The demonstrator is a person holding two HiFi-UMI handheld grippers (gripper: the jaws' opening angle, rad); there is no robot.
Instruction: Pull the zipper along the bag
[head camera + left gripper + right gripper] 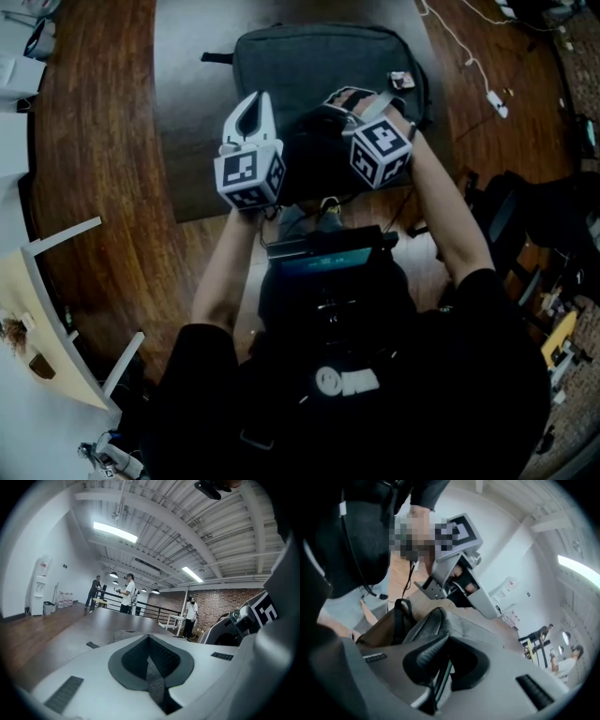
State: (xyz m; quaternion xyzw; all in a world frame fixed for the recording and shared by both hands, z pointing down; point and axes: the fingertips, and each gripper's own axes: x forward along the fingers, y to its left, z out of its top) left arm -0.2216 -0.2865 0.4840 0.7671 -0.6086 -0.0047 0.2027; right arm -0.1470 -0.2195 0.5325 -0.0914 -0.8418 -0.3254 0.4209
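A dark grey bag [319, 61] lies flat on a grey mat [187, 141]; a small pale tag [401, 81] shows at its right corner. No zipper pull is clear in any view. Both grippers are held up above the bag's near edge, close to the person's head. My left gripper [255, 101] [149, 639] is shut, its pads meeting with nothing between them; the bag [123, 634] lies low beyond it. My right gripper [340, 97] [444, 641] has its jaws drawn almost together, with a thin slit between the pads and nothing in it. The bag [461, 626] lies past its tips.
The mat rests on a wooden surface [103, 169]. A white cable [469, 56] runs at the back right. A pale wooden frame [66, 309] stands at the lower left. Two people [126, 592] and another person [190, 613] stand by a black railing far off.
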